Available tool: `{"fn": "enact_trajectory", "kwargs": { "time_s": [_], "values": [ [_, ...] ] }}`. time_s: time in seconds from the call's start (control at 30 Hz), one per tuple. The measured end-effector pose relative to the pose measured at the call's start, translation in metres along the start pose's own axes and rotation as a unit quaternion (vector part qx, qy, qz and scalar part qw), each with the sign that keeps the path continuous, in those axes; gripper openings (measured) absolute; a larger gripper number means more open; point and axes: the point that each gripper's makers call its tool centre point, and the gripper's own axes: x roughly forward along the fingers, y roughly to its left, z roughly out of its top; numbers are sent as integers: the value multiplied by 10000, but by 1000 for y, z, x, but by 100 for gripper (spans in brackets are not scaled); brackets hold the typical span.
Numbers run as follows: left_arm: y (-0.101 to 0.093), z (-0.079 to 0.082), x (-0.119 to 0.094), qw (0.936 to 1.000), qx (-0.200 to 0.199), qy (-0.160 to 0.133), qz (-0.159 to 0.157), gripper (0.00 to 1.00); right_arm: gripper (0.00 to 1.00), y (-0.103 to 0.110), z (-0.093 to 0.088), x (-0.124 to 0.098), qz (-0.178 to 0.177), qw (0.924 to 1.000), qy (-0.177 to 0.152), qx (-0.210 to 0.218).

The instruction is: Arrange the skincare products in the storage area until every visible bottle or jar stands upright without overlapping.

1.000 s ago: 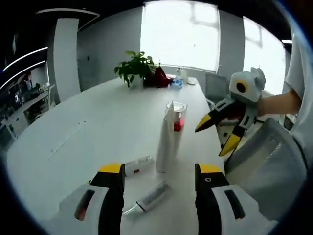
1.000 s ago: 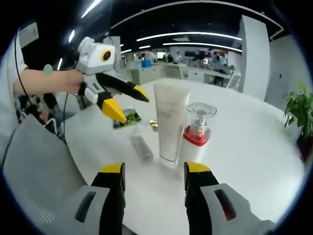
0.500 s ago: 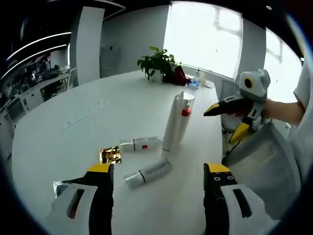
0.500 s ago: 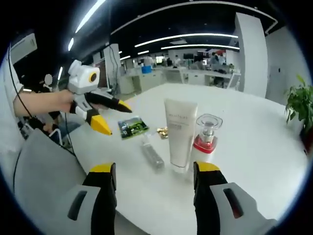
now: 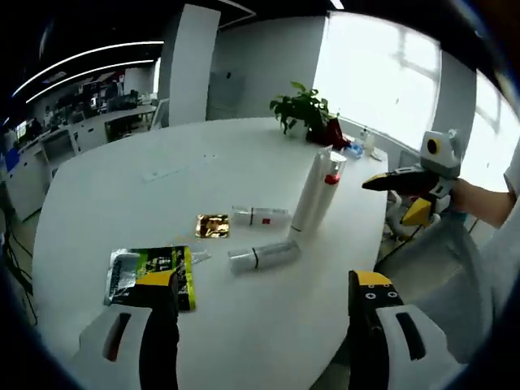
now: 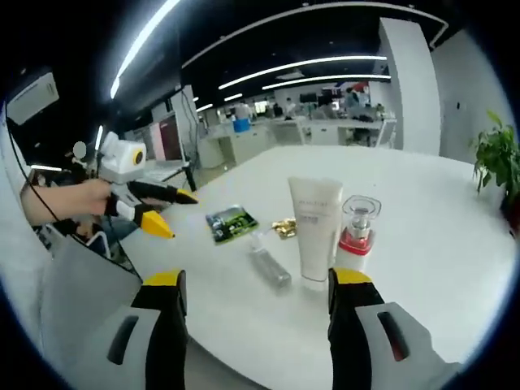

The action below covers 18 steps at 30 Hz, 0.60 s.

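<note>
A white tube (image 5: 309, 192) stands upright on the round white table (image 5: 122, 187), with a clear pump bottle with a red collar (image 5: 332, 173) upright right behind it. A small white tube (image 5: 260, 216) and a clear tube (image 5: 264, 257) lie flat beside them. My left gripper (image 5: 264, 280) is open and holds nothing, well back from the products. The right gripper view shows the white tube (image 6: 315, 227), the pump bottle (image 6: 358, 237) and the lying clear tube (image 6: 269, 265) beyond my open right gripper (image 6: 258, 278). Each gripper shows in the other's view, the left gripper (image 6: 175, 214) and the right gripper (image 5: 388, 203), both off the table edge.
A gold sachet (image 5: 213, 226) and a green-and-black sachet (image 5: 150, 272) lie flat near the tubes. A potted plant (image 5: 305, 106) and small items stand at the table's far side. A grey chair back (image 6: 73, 301) is close to the table edge. Office desks fill the background.
Both grippers have drawn back from the products, which look smaller now. The sachets have come into the left gripper view. The products themselves have not moved.
</note>
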Motion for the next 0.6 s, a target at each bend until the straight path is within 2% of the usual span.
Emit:
{"fn": "enact_trajectory", "kwargs": {
  "time_s": [0.23,0.3,0.43,0.6],
  "values": [
    [5,-15,-33,9994,-187,-64,270,83,74,10,3,-2,-32,10000,-3,-38],
    [3,-16,-43,9990,-227,-108,373,85,75,11,5,-2,-23,10000,-35,-24],
    [13,-17,-58,9978,-322,-236,520,87,75,15,7,-2,-33,10000,-72,-56],
    [12,-20,-71,9968,-393,-294,629,91,77,13,7,-4,-117,9999,-47,-47]
  ]
}}
